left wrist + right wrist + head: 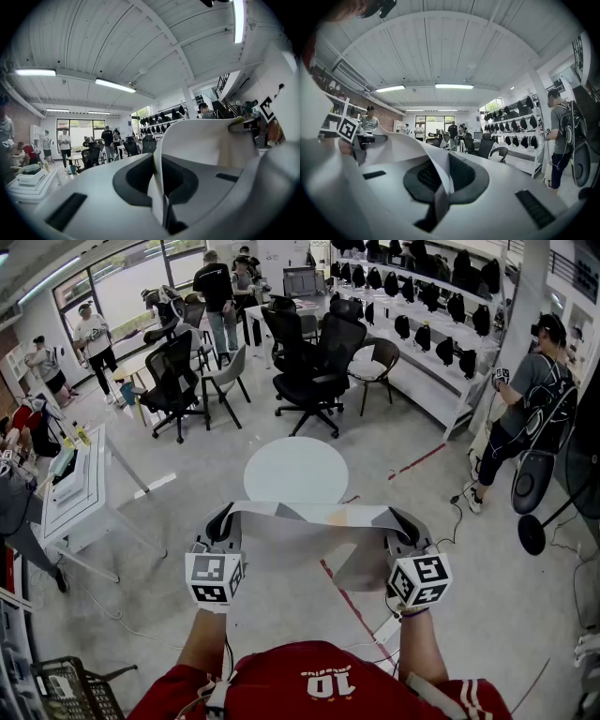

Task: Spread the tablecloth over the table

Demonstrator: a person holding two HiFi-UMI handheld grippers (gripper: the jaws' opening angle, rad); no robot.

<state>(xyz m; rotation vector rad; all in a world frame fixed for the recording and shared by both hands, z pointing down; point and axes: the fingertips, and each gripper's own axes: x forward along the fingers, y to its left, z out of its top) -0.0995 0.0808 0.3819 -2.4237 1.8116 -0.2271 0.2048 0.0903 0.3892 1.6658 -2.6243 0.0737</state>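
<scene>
**Tablecloth stretched between both grippers, near side of the table**

The left hand-held gripper (223,518) and the right hand-held gripper (405,521) are held level and side by side in front of the person, well apart. Each has its jaws pressed together on an upper corner region of the white tablecloth (309,515). In the left gripper view the cloth's edge runs straight down between the closed pads and rises in a stiff fold to the right. In the right gripper view a folded strip of the same cloth is pinched between the pads and sweeps away to the left.

The tablecloth spans the gap between the two grippers as a band, with a loose panel sagging below it toward the right side. It hangs in the air over the floor (441,502) and does not touch the table (295,465), a round white one standing just beyond the cloth, on the far side. A red tape line (349,607) crosses the floor below. Black office chairs (314,367) stand farther back.
</scene>
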